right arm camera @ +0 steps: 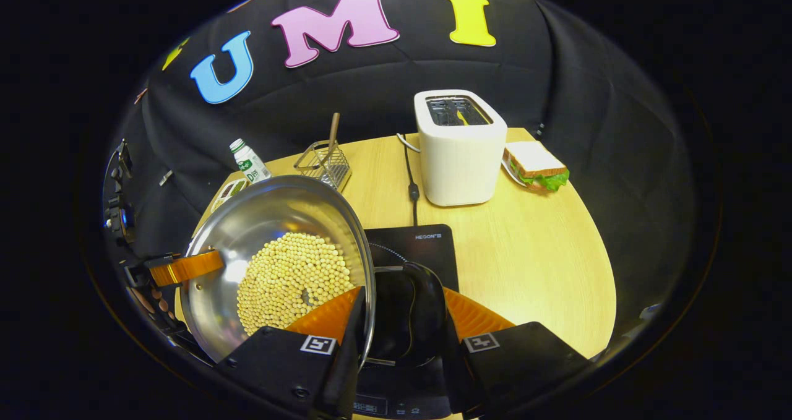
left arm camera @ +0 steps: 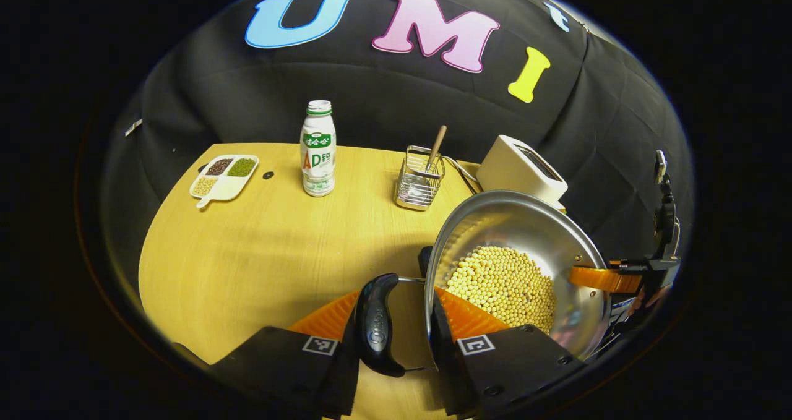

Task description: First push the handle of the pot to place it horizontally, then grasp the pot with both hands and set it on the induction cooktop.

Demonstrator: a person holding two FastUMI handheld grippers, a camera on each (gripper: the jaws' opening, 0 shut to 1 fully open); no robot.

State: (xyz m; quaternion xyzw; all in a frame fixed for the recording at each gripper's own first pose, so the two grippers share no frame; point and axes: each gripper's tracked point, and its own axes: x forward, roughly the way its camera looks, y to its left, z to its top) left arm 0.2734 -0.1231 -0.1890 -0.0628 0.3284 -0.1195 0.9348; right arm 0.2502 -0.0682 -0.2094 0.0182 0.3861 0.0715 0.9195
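left hand-held gripper (left arm camera: 396,321) is clamping the pot (left arm camera: 526,234) on its near side: one orange finger is sitting outside by the black side handle (left arm camera: 378,324), the other inside the rim, both pressing on the handle and wall area. right hand-held gripper (right arm camera: 396,321) is doing the same on the opposite side, with the rim and the other black handle (right arm camera: 411,308) sitting between its fingers. in the left gripper view the far gripper is showing as an orange finger (left arm camera: 597,278) hooked over the far rim, with a hand behind it.

pot is holding a layer of pale round beans (right arm camera: 291,281) and is tilting a bit in both views. it is hanging over the black induction cooktop (right arm camera: 414,247); cannot tell whether the base is touching the glass yet.

on the wooden tabletop (right arm camera: 532,253): white toaster (right arm camera: 459,148) behind the cooktop with its cord running forward, sandwich (right arm camera: 535,166) just beside the toaster, wire basket (left arm camera: 421,179) with a wooden stick in it, drink bottle (left arm camera: 318,148), and a divided snack tray (left arm camera: 224,175) near the far left edge, well apart from the pot.
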